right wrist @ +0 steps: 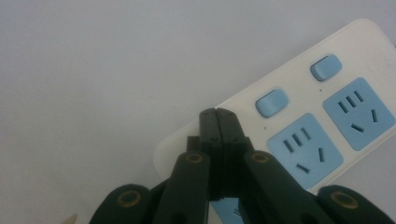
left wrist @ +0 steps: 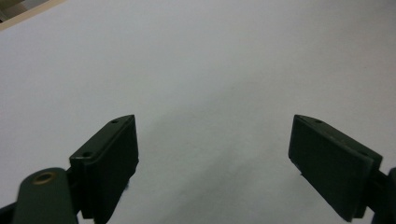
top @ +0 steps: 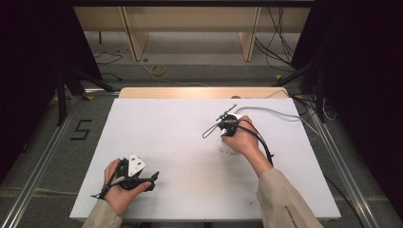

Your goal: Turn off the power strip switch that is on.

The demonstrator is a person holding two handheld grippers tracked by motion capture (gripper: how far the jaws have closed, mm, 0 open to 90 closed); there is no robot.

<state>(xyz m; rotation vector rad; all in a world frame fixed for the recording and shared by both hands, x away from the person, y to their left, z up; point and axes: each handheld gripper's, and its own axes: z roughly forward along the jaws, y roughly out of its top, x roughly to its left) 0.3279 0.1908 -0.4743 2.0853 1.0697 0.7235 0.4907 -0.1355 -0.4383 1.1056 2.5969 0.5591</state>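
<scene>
- Your right gripper (right wrist: 218, 116) had its jaws pressed together on nothing, tips over the near end of the power strip (right wrist: 299, 116).
- The strip's long axis ran diagonally away from those tips; the closest switch (right wrist: 271, 102) sat just beside them, probably untouched.
- Your left gripper (left wrist: 212, 149), jaws apart and empty, was well away.

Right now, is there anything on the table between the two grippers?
No. In the high view, bare white table lies between the left hand-held gripper and the right hand-held gripper, which is over the power strip.
</scene>
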